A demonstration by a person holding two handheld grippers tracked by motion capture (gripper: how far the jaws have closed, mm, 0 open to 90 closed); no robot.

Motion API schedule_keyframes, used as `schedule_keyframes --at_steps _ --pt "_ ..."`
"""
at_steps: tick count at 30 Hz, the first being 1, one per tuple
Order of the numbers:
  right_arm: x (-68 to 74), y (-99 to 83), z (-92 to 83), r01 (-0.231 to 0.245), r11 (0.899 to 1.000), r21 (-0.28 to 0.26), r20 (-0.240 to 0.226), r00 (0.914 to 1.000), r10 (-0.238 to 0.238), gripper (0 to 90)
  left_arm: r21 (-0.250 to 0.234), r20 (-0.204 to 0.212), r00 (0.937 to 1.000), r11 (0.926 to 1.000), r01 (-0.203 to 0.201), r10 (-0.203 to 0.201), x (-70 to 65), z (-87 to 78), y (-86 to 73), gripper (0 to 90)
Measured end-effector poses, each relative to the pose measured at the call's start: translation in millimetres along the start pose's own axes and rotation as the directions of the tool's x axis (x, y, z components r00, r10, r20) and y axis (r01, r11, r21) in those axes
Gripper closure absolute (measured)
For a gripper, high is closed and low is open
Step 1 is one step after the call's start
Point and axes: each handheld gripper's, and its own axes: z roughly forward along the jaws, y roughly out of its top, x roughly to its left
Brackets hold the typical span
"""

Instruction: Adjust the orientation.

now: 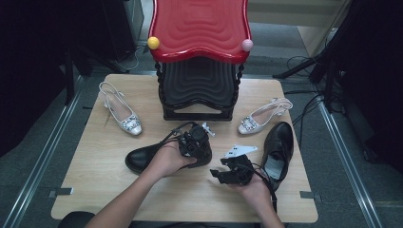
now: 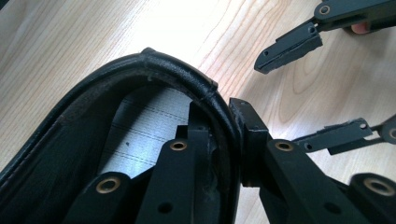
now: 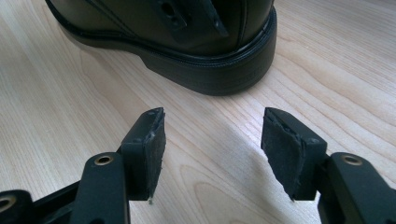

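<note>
Looking from the high view: held the left gripper [image 1: 199, 152] at the heel of the black shoe [image 1: 142, 159], lying toe-left on the table [image 1: 95, 190]; held the right gripper [image 1: 216, 173] just beside that heel, jaws apart. From the left gripper view: set one jaw inside the heel rim, one outside, close against it; could not tell whether pressing. From the right gripper view: gaped empty, pointed at the shoe's heel nearby.

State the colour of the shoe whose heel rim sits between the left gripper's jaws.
Black shoe; clearest in the left gripper view.
</note>
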Motion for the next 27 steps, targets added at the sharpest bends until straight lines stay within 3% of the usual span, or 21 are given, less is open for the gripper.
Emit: schedule_keyframes --at_steps 2,3,4,6,8,11,16,19,20,22,24,26,27 --pt "-0.9 -0.1 -0.6 0.0 1.0 -0.004 0.001 1.0 0.0 40.8 -0.002 0.0 1.0 1.0 -0.005 0.005 -0.5 -2.2 -0.4 76.3" --pt "-1.3 0.0 -0.9 -0.002 1.0 -0.005 -0.001 1.0 0.002 40.8 -0.035 -0.008 1.0 0.9994 0.004 -0.005 -1.6 -9.1 -2.1 75.3" --pt "-1.5 0.1 -1.2 -0.001 1.0 -0.007 -0.001 1.0 0.001 40.9 -0.035 -0.008 1.0 0.9994 0.004 -0.005 -1.6 -9.1 -2.1 74.2" --pt "-1.4 0.5 -1.7 0.0 1.0 -0.014 -0.006 1.0 0.0 41.7 -0.076 0.0 0.9999 0.997 0.016 -0.016 -1.3 -24.8 -6.9 71.9" --pt "-0.5 1.4 -3.1 -0.002 1.0 -0.025 -0.01 0.9999 0.002 44.0 -0.082 -0.006 0.9999 0.9966 0.01 -0.01 -0.6 -30.7 -9.3 70.1" --pt "0.6 4.1 -6.8 0.002 0.999 -0.045 -0.023 0.9997 -0.003 49.7 -0.132 0.018 0.9995 0.9909 0.027 -0.025 2.7 -53.5 -22.1 66.9" --pt "0.4 9.9 -11.0 0.01 0.998 -0.07 -0.031 0.9995 -0.012 56.3 -0.164 0.012 0.9993 0.9858 0.038 -0.037 5.1 -70.8 -37.1 62.3" --pt "0.5 15.5 -13.1 0.01 0.996 -0.085 -0.046 0.9989 -0.014 63.7 -0.187 -0.001 0.9984 0.9807 0.056 -0.057 8.3 -82.8 -56.5 65.7" --pt "0.5 15.5 -13.1 0.01 0.996 -0.085 -0.046 0.9989 -0.014 63.7 -0.187 -0.001 0.9984 0.9807 0.056 -0.057 8.3 -82.8 -56.5 67.6" --pt "2.4 21.6 -16.0 0.012 0.995 -0.097 -0.064 0.9978 -0.018 71.6 -0.216 -0.012 0.9969 0.9736 0.073 -0.077 11.0 -89.7 -73.0 72.7" --pt "4.1 26.9 -18.2 0.013 0.994 -0.106 -0.077 0.9968 -0.022 76.6 -0.226 -0.01 0.9963 0.9707 0.081 -0.086 12.5 -91.2 -78.6 79.0" --pt "6.6 32.5 -20.0 0.021 0.994 -0.112 -0.084 0.996 -0.03 80.3 -0.245 -0.006 0.993 0.963 0.113 -0.118 17.3 -93.4 -95.0 84.2" --pt "7.7 35.4 -20.8 0.025 0.993 -0.115 -0.09 0.9954 -0.035 82.1 -0.24 -0.011 0.9925 0.9638 0.116 -0.122 18.5 -93.6 -99.6 85.6"
